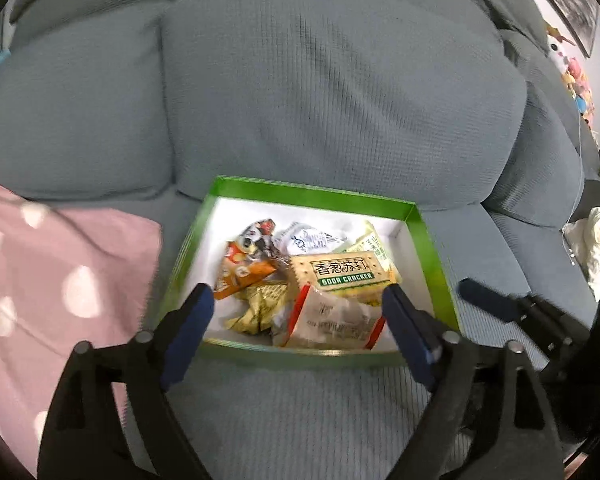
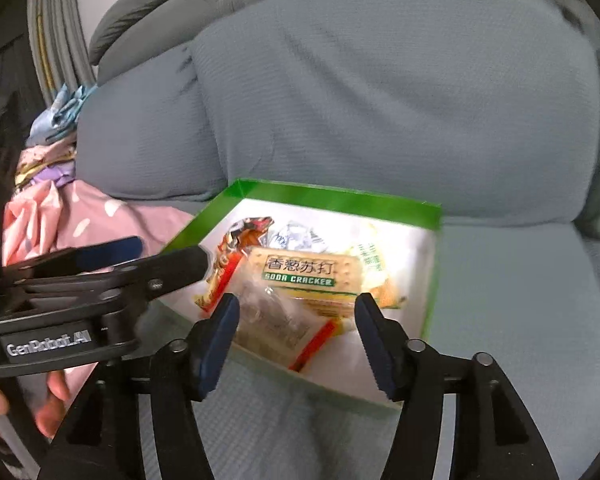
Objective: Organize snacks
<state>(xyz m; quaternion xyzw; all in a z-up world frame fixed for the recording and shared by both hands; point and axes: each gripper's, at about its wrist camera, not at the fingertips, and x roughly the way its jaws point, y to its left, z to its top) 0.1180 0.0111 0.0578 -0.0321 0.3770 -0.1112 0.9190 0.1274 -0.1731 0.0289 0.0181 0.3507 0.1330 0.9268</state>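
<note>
1. A green box with a white inside sits on the seat of a grey-blue sofa, just in front of the back cushions.
2. The snacks lie piled inside the box: a soda cracker pack on top in the middle, a clear packet with red edges at the near side, an orange packet on the left, a yellow-green crumpled wrapper near it, and a white packet toward the far wall.
3. The left tool hangs over the near edge of the box, released, jaws wide apart with nothing pressed between them.
4. The right tool hovers over the near right part of the box, also released and gripping nothing.
5. A pink spotted cloth lies on the sofa just left of the box.
6. A hand shows at the near left in the right wrist view, under the left tool's body.
</note>
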